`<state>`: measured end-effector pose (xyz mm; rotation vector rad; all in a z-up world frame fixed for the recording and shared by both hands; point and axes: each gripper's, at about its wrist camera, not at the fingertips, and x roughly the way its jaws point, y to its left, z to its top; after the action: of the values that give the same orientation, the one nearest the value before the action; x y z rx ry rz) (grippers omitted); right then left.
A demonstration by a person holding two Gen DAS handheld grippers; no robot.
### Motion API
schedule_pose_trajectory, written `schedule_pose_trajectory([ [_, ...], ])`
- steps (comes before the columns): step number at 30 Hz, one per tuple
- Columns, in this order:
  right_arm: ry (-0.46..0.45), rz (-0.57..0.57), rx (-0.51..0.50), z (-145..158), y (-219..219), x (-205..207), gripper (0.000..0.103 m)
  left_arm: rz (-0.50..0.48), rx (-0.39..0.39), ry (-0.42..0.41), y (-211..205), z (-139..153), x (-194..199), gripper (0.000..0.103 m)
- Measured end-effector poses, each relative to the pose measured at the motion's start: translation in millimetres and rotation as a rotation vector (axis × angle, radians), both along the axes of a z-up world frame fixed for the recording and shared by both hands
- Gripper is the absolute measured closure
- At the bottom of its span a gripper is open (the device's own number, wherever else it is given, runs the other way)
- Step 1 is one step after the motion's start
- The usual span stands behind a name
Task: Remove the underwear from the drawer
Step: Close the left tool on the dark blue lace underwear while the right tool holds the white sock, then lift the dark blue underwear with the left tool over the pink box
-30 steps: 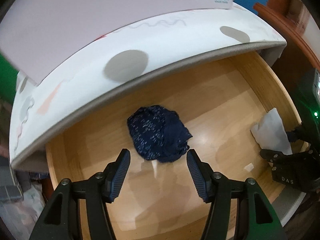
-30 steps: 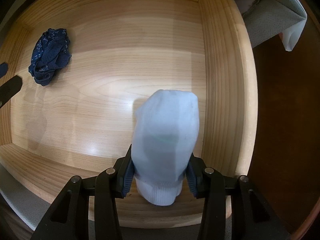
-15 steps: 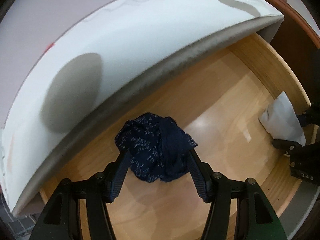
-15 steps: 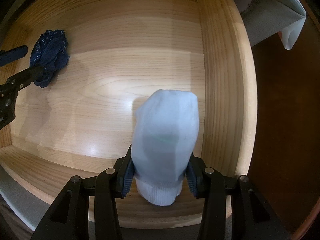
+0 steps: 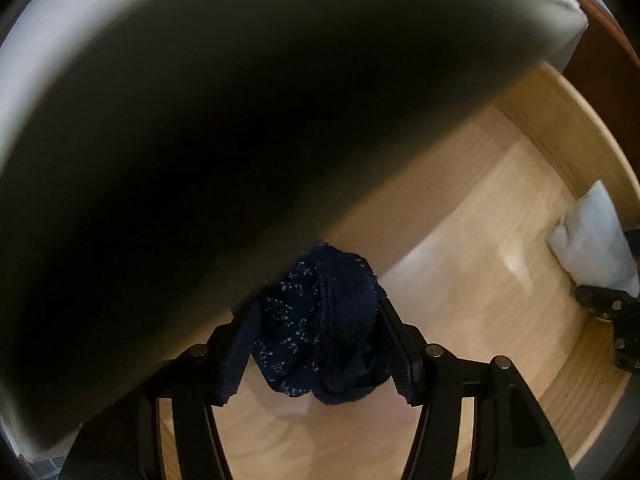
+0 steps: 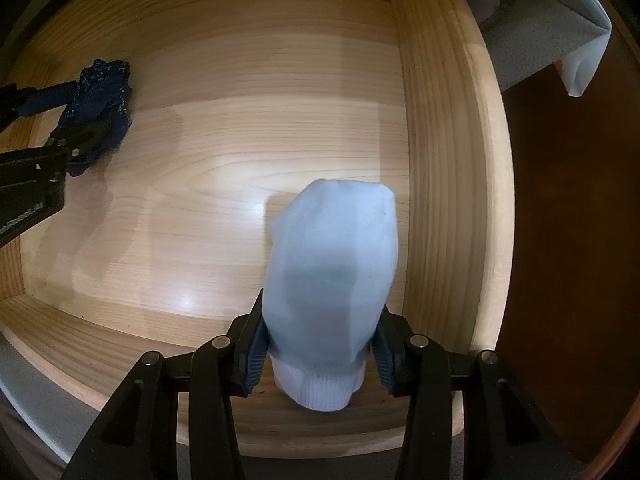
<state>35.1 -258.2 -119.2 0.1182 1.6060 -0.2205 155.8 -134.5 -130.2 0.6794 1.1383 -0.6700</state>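
Underwear (image 5: 320,320) at six o'clock, soft and light (bunch its middle), sits between the parted left gripper (image 5: 318,344).

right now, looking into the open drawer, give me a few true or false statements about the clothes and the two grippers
1. The crumpled navy patterned underwear sits between the left gripper fingers. True.
2. The pale blue-white sock lies in the far left corner of the light wooden drawer. False: it is near the drawer's right wall, between the right gripper fingers.
3. The two garments are touching. False: bare wood lies between them.
4. Both garments are inside the drawer. True.
5. The sock's ribbed cuff points away from the right wrist camera. False: the cuff is at the camera end.
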Motion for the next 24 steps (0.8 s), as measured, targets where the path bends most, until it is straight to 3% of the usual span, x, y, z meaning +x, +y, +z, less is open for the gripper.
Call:
schedule_pose_trajectory([
  [10, 0.001, 0.002, -0.002, 0, 0, 0, 0.060, -0.009, -0.012, -0.044, 8, -4, 3, 0.043],
  [12, 0.001, 0.002, -0.001, 1, -1, 0, 0.060, -0.002, -0.012, -0.034, 10, -4, 5, 0.047],
  [17, 0.002, 0.001, -0.002, 1, -1, 0, 0.060, 0.003, 0.022, -0.012, 16, -4, 9, 0.071],
  [24, 0.003, 0.003, -0.004, 1, 0, 1, 0.060, 0.006, 0.091, 0.085, 27, -8, 8, 0.073],
])
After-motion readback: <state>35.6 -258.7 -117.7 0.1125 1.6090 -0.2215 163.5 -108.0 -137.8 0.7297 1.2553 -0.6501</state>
